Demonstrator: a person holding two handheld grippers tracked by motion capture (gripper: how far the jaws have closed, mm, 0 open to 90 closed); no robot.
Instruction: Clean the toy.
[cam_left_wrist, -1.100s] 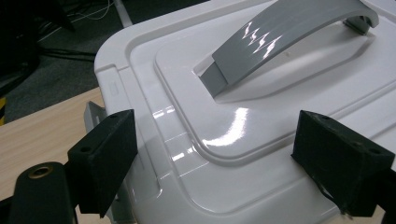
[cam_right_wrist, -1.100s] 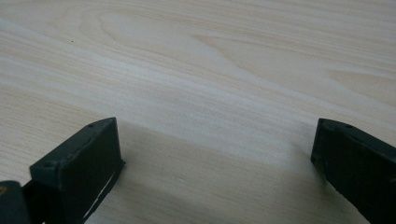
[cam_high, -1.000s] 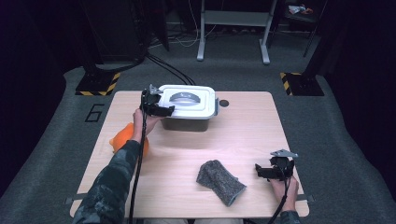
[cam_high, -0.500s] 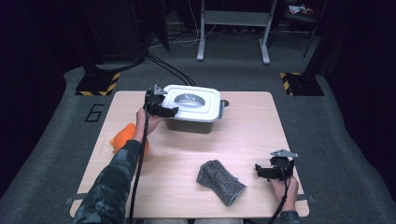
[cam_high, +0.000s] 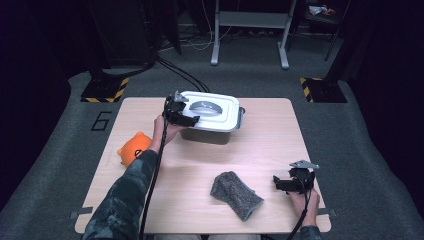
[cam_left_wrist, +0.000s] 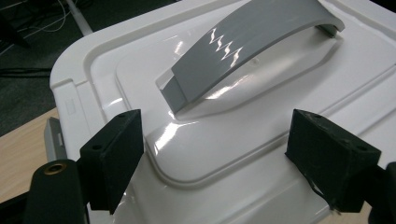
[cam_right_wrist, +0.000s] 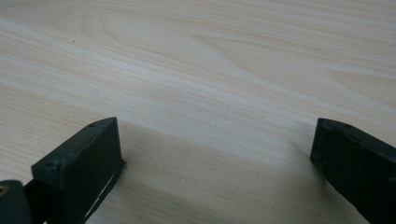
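Dark carpeted flooring surrounded the pale wooden table (cam_high: 280, 145) on which I was working. At its far edge stood the white lidded box (cam_high: 212, 131), closed, with its glossy lid (cam_left_wrist: 261, 140) seated flush and a grey arched handle (cam_left_wrist: 252, 42) across a recess in the lid's middle. My left gripper (cam_high: 191, 119) hovered just over the lid's near-left corner; its jaws stood wide with nothing between them and had just been closing slightly. My right gripper (cam_high: 284, 184) rested low over bare wood near the front right, jaws spread wide and empty.

I judged the box to be rigid moulded plastic, light, and slick on every polished face, so a pinch on the flat lid would likely slide off. The handle offered the sound hold: a stiff bar with clearance beneath, narrow enough for the jaws to close across its centre. An orange toy (cam_high: 134, 148) and a grey cloth (cam_high: 235, 195) lay well apart from it.
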